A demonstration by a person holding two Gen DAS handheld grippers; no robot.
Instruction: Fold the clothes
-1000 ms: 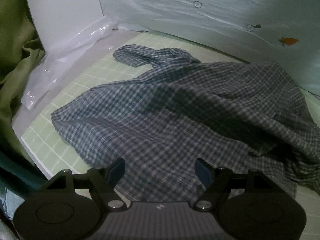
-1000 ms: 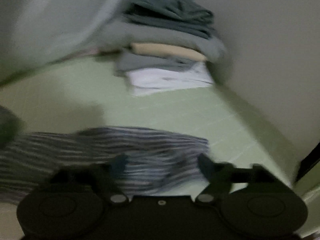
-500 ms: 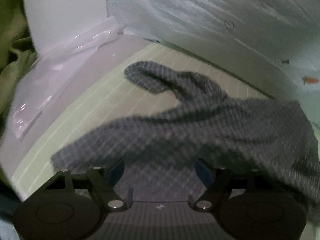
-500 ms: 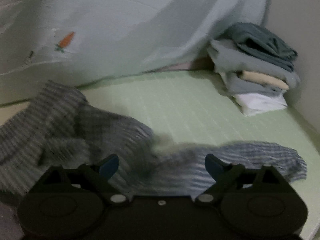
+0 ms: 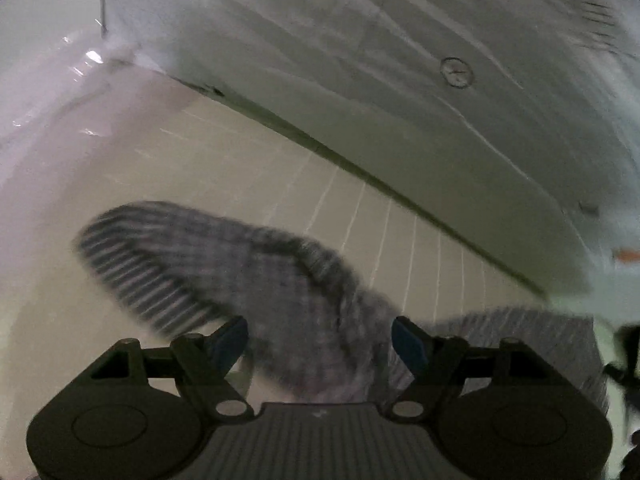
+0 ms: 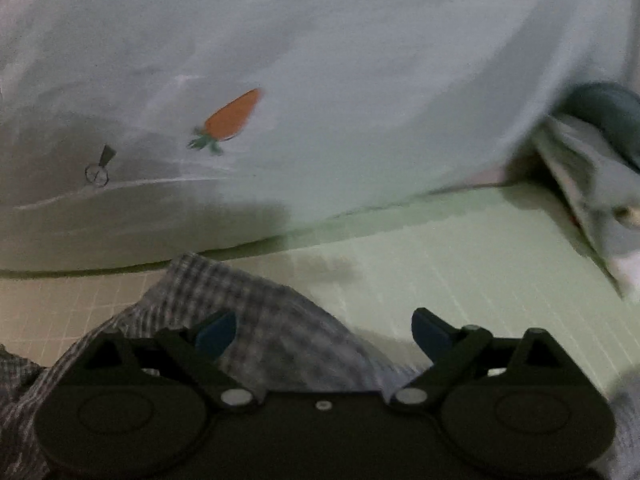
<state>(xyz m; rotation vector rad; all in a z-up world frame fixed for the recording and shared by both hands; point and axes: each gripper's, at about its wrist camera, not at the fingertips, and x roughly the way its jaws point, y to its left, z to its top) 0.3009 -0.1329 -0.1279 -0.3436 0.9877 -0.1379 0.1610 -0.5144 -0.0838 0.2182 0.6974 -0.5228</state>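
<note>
A blue-and-white checked shirt (image 5: 260,280) lies crumpled on the green gridded mat (image 5: 352,208). In the left wrist view a sleeve sticks out to the left, blurred by motion. My left gripper (image 5: 320,340) is open, low over the shirt, its blue-padded fingers on either side of the cloth. In the right wrist view the shirt (image 6: 248,312) bunches up between and behind the fingers. My right gripper (image 6: 324,330) is open, close above the cloth. Neither gripper holds anything.
A pale sheet with a carrot print (image 6: 232,116) hangs along the back of the mat. A stack of folded clothes (image 6: 592,168) sits at the far right. Clear plastic wrap (image 5: 72,80) lies at the far left.
Both grippers have swung and moved forward, low over the shirt. The left view now looks at the sleeve and back sheet; the right view has turned left, away from the folded stack.
</note>
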